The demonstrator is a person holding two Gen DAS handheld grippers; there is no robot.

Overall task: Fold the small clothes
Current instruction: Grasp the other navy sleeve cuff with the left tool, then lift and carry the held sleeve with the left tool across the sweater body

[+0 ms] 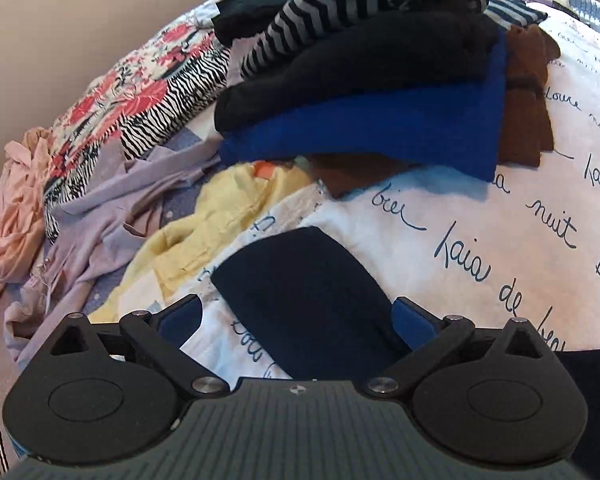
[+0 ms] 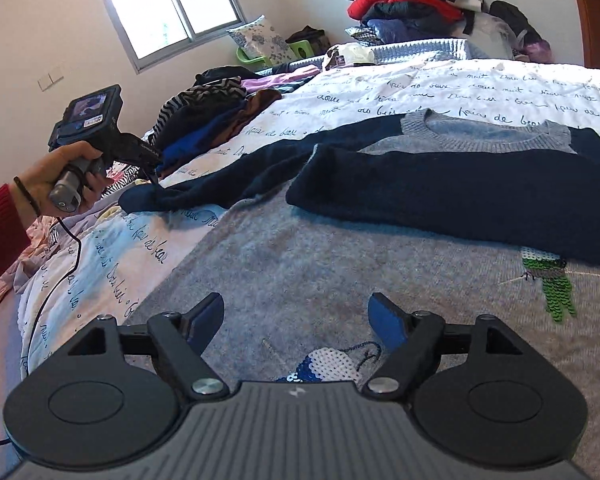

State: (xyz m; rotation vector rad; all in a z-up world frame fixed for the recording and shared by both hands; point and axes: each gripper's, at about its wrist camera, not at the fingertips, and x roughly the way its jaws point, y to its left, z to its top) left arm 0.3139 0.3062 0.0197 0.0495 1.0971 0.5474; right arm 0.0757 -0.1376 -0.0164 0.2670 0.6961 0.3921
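A grey sweater [image 2: 300, 256] with navy sleeves lies flat on the bed. One navy sleeve [image 2: 460, 196] is folded across its chest. The other sleeve [image 2: 220, 180] stretches out to the left, and its cuff [image 1: 304, 292] lies between the open fingers of my left gripper [image 1: 298, 320]. The left gripper also shows in the right wrist view [image 2: 148, 160], held by a hand just above the cuff. My right gripper [image 2: 296, 316] is open and empty over the sweater's lower part, near sequin patches [image 2: 332, 366].
A stack of folded clothes [image 1: 360, 92] sits just beyond the cuff. Loose yellow [image 1: 204, 224], lilac [image 1: 112, 216] and patterned garments [image 1: 132, 104] lie left of it. The bed cover [image 2: 420, 84] has script lettering. A clothes heap [image 2: 412, 0] and a pillow [image 2: 260, 40] are at the back.
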